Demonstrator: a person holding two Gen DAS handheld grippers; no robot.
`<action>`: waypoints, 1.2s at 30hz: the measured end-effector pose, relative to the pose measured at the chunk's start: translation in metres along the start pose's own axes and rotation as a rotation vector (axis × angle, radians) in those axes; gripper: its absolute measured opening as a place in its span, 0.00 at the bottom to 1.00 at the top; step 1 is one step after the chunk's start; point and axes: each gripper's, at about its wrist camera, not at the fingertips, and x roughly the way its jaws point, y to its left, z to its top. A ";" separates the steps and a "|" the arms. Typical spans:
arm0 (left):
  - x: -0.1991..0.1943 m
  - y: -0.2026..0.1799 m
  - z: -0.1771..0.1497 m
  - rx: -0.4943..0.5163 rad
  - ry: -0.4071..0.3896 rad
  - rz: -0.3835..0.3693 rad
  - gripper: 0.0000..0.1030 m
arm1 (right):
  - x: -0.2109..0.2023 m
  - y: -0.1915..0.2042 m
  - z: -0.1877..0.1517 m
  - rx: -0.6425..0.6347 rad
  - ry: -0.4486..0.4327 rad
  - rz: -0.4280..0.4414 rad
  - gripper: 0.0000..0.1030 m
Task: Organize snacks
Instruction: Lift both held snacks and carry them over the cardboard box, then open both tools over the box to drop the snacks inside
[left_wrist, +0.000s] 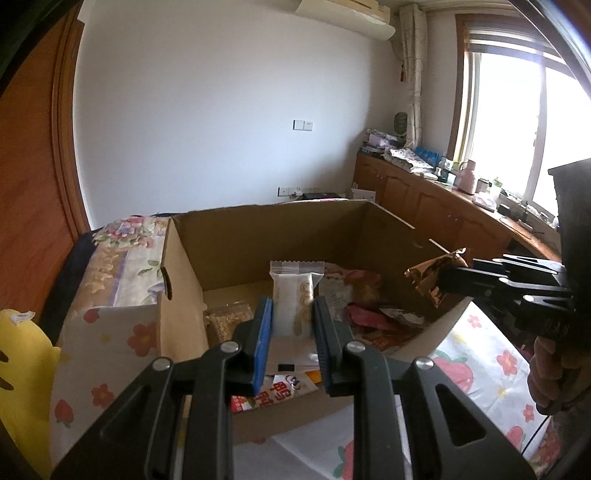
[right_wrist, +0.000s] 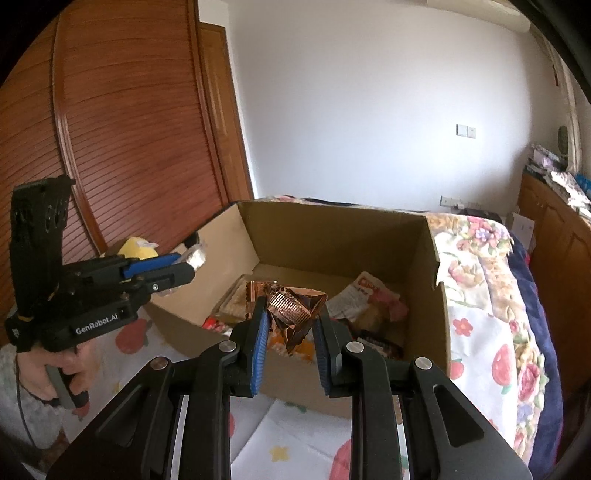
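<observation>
Spread under everything is a flower-and-strawberry bedsheet (right_wrist: 491, 332), and on that bed sits the open cardboard box (left_wrist: 258, 236) you are working over, its floor already littered with packets.

Your left claw (left_wrist: 291, 321) is clamped on a white cookie packet (left_wrist: 295, 295), held upright by its lower half over the near end of the box. Your right claw (right_wrist: 291, 321) is closed on a crumpled copper foil wrapper (right_wrist: 291, 306), pinched near its bottom edge, also above the box; in the left view the same wrapper (left_wrist: 432, 277) hangs just by the right wall.

Both snacks look lifted clear of the pile, so the step in hand is, I judge, carrying them to their place. Keep each grip firm: the foil is slick and caught only at its edge, so it may slip if you swing quickly. Hold the two claws well apart so the packets do not snag, and clear the cardboard rim before you move sideways. Set each down flat before loosening the pinch.
</observation>
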 end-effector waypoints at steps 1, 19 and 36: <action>0.003 0.001 -0.001 -0.003 0.004 0.001 0.20 | 0.003 -0.002 0.001 0.006 0.003 0.000 0.20; 0.023 -0.012 -0.009 0.013 0.062 0.013 0.22 | 0.031 -0.014 -0.008 0.001 0.071 -0.079 0.22; -0.017 -0.025 -0.009 0.039 0.040 0.051 0.24 | 0.019 -0.012 -0.008 0.020 0.090 -0.093 0.43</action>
